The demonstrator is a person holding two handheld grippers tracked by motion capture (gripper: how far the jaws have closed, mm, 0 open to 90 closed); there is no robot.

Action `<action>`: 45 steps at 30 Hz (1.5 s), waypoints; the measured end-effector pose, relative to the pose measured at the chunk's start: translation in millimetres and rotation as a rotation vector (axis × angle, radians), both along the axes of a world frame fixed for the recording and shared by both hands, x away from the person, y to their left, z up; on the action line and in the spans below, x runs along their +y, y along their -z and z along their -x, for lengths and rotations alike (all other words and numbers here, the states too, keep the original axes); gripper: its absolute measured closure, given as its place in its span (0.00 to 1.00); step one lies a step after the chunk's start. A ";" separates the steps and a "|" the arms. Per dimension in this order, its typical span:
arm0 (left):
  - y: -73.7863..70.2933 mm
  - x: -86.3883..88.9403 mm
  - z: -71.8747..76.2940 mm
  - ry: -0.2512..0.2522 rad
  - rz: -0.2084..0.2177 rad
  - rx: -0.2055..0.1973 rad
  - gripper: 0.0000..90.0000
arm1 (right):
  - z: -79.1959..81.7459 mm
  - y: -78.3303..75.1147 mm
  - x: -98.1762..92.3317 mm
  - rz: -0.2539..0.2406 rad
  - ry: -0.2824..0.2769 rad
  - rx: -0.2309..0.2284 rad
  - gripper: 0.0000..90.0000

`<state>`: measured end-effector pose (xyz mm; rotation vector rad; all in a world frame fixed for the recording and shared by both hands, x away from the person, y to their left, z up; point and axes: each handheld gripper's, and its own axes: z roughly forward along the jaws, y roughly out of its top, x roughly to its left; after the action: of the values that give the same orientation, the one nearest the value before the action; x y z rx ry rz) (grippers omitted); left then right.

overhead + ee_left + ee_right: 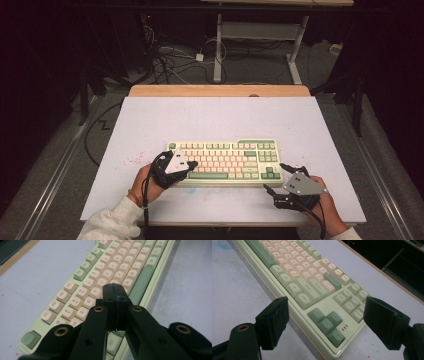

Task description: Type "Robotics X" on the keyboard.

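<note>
Green-and-cream keyboard (225, 162): closed left gripper (115, 291) hovers over its left keys, seemingly key-pressing; next, lower onto one key. Right gripper (324, 322) waits open.

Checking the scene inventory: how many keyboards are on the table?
1. The keyboard lies near the table's front edge, with the left gripper shut over its left keys and the right gripper open at its right corner.

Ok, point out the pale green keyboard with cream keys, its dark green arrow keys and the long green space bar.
Pale green keyboard with cream keys (226, 157): high view, middle key rows.
Dark green arrow keys (327, 325): right gripper view, middle of the cluster.
Long green space bar (141, 282): left gripper view, mid-length.
</note>
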<state>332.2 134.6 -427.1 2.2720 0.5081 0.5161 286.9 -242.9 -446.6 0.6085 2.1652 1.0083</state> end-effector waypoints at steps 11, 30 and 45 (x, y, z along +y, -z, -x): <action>0.1 16.2 -1.0 -0.044 0.016 -0.016 0.97 | -2.0 -2.1 -1.0 -0.048 0.011 0.013 0.24; 4.9 47.6 2.6 -0.110 0.028 -0.034 0.97 | -11.0 -7.8 3.6 -0.083 -0.001 0.031 0.25; 8.4 51.5 4.7 -0.123 0.019 -0.027 0.97 | -27.9 -19.3 13.0 -0.071 -0.039 0.070 0.64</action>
<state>327.5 186.2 -435.6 2.2219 0.6390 0.5994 314.8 -229.9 -427.3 0.6459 2.2174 1.1039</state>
